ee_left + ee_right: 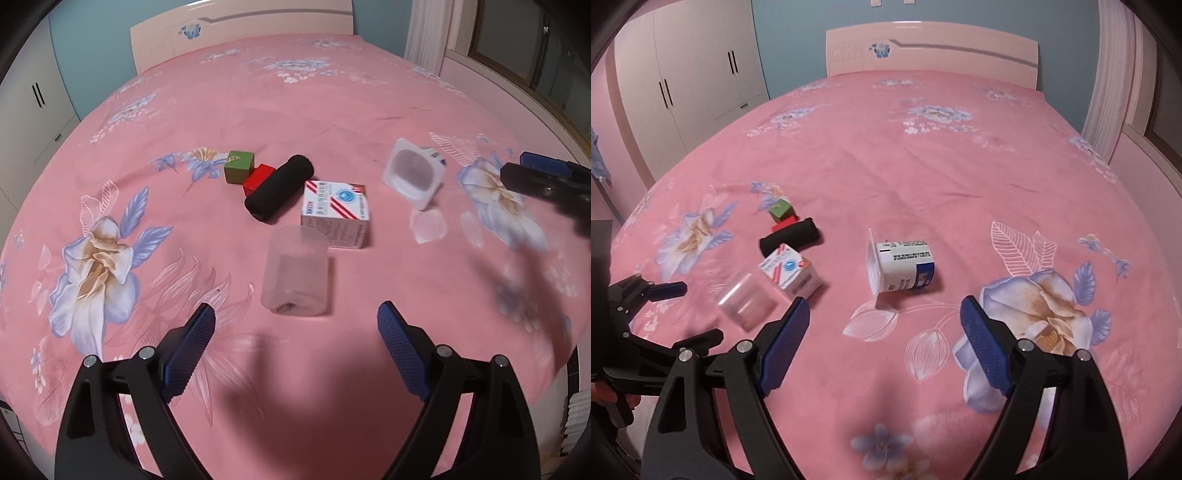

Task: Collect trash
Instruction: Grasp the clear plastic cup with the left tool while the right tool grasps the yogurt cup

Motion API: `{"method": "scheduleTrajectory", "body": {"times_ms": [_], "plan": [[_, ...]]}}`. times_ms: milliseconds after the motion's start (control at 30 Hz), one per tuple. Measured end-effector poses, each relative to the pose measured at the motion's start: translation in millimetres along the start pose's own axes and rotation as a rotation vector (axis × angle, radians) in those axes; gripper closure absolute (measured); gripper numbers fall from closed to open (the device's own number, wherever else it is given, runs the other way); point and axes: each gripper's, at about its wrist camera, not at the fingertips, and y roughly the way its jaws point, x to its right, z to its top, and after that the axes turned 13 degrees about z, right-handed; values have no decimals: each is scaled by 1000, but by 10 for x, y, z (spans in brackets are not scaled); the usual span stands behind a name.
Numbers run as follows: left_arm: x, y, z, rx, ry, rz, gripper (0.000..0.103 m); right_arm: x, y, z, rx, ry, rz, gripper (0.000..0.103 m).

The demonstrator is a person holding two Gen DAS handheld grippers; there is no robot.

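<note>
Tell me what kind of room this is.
Most likely a bedroom: a bed with a pink floral bedspread, a headboard against the wall, and a tall wardrobe beside it.

A clear plastic cup [295, 275] lay on its side on the pink bedspread. At its one o'clock, just beside it, stood a white carton [337, 213] with red stripes and a blue emblem. Well apart at three o'clock, a white yogurt pot [901, 266] lay tipped over, empty mouth facing left.

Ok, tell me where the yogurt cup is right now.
The yogurt cup lies on its side on the pink bedsheet, centred ahead in the right wrist view, right of the small white box.
</note>
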Motion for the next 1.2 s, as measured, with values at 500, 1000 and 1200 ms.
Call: {"method": "scheduleTrajectory", "body": {"times_ms": [500,1000,1200], "plan": [[66,548,162,-44,2,-43,12,382,1020,223,-81,-4,31,21],[66,782,248,-54,-2,-84,45,579,1385,252,-122,52,64,36],[49,766,242,-60,-4,-80,54,576,1306,227,-107,83,84,41]]}}
